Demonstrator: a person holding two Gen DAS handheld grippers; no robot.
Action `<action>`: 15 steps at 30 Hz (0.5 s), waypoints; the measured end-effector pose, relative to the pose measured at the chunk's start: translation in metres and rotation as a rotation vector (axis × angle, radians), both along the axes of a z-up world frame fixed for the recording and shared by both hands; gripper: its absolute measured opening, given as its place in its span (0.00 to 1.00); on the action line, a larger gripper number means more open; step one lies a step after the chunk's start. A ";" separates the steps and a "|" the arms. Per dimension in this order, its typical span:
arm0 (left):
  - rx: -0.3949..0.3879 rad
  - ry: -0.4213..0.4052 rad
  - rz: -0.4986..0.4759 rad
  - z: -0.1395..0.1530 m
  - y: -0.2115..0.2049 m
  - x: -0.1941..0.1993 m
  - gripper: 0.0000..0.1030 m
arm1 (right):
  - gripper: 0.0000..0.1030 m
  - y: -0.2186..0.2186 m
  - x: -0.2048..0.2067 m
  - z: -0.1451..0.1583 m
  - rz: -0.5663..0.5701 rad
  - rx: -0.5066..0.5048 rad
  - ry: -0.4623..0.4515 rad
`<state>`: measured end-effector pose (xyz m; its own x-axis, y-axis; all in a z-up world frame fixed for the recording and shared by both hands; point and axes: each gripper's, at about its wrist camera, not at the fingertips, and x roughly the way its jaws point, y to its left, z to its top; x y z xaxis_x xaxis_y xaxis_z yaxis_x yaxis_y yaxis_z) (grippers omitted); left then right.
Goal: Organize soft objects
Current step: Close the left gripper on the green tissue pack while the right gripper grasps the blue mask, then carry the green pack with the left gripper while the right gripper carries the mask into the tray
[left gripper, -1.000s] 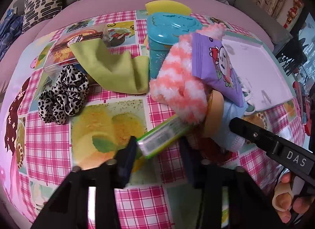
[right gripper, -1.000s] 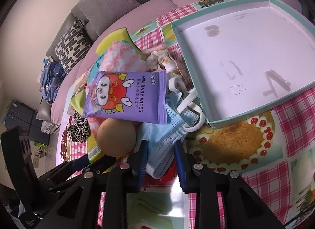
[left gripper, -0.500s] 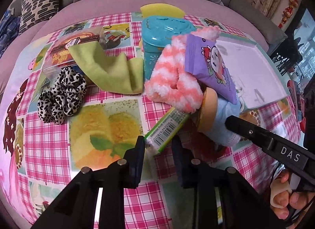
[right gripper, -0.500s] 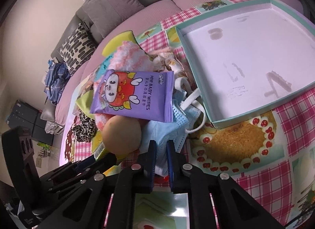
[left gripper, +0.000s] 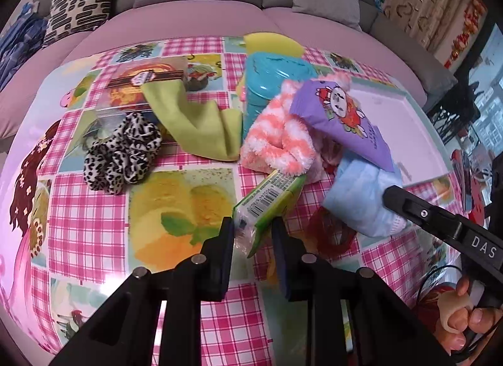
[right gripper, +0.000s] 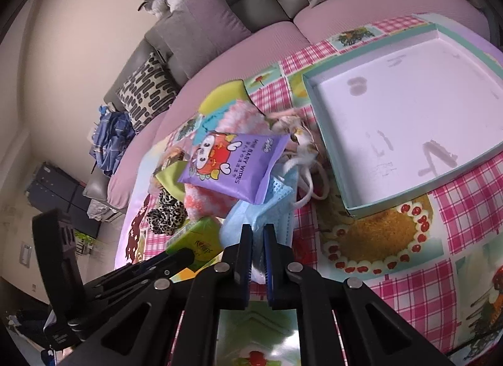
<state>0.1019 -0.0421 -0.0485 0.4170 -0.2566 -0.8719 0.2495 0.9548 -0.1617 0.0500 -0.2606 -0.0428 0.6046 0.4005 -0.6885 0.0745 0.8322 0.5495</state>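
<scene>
Nothing lay in the tray (right gripper: 408, 133) yet; the whole pile sat left of it. Left gripper (left gripper: 253, 227) pinched the near end of a green pack (left gripper: 270, 197); right gripper (right gripper: 257, 234) was clamped on the blue masks (right gripper: 267, 199). Scrunchie (left gripper: 121, 153), cloth (left gripper: 195, 124), sock (left gripper: 276, 142) and wipes (right gripper: 232, 168) remained.

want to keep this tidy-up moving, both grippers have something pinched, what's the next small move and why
Probably lift the right gripper and carry the blue face mask toward the open box. Its jaws look shut on the mask's edge, and the box stands just right of the pile. Go slowly: the wipes pack overlaps the mask. The left gripper can keep its green packet.
</scene>
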 end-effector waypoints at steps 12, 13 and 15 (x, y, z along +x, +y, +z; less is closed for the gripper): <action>-0.023 -0.013 0.080 0.004 0.025 -0.002 0.23 | 0.07 0.001 -0.003 -0.003 0.017 -0.013 0.033; -0.023 -0.016 0.089 0.005 0.028 -0.003 0.23 | 0.07 0.000 -0.004 -0.002 0.011 -0.015 0.033; -0.024 -0.018 0.105 0.006 0.033 -0.003 0.23 | 0.07 -0.002 -0.007 -0.002 0.002 -0.017 0.043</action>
